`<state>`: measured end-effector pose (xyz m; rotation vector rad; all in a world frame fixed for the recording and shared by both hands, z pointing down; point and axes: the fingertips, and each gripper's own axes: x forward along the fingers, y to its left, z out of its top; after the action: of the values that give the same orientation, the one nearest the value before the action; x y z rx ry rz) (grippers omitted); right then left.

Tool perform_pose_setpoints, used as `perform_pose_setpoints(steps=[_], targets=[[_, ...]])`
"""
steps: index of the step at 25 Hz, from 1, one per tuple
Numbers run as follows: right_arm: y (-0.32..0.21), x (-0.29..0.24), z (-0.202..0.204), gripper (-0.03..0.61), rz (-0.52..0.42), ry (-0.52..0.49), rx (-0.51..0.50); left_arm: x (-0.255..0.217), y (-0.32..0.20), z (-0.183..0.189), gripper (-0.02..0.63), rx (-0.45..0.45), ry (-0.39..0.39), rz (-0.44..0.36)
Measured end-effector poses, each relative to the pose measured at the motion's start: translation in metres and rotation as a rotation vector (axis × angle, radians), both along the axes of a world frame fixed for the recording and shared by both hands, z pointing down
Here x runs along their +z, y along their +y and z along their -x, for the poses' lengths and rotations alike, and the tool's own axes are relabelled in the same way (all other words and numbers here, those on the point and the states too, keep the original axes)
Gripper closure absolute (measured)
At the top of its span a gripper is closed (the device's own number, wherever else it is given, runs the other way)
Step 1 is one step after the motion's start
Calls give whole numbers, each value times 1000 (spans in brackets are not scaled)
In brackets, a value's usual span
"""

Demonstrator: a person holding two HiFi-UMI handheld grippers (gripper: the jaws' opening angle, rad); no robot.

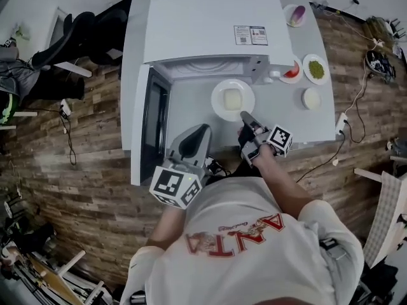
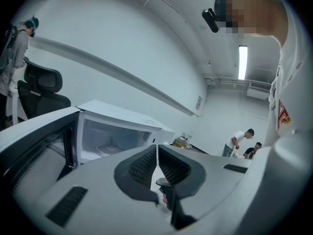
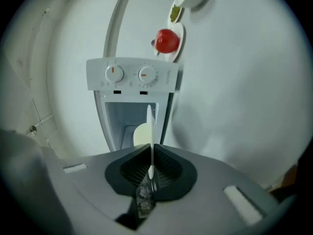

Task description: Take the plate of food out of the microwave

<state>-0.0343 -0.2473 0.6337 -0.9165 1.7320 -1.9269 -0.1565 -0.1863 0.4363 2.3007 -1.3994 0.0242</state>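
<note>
Plate of food (image 1: 233, 99) sits outside the open microwave (image 1: 210, 30), over the counter (image 1: 315, 124) just in front of it; I see right tongs (image 1: 245, 117) clamped on its near rim; left tongs (image 1: 203, 129) closed on nothing, near my body.

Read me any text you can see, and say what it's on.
"ANTA": red letters on the shirt.
Small script beside it on the shirt: too small to read.
Two labels on the microwave: too small to read.
Marks round the dials: blurred, unreadable.
</note>
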Motion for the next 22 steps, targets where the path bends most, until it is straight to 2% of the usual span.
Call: perform_pose_setpoints(steps=[6, 11, 17, 22], targets=[[27, 26, -68, 558, 58, 38, 128, 2, -2, -46, 595, 133, 1, -4], [35, 42, -116, 558, 103, 71, 228, 1, -4, -75, 595, 207, -5, -5], [28, 55, -143, 558, 153, 103, 281, -1, -9, -92, 595, 241, -15, -3], [18, 58, -148, 559, 165, 114, 278, -3, -13, -91, 595, 235, -20, -3]])
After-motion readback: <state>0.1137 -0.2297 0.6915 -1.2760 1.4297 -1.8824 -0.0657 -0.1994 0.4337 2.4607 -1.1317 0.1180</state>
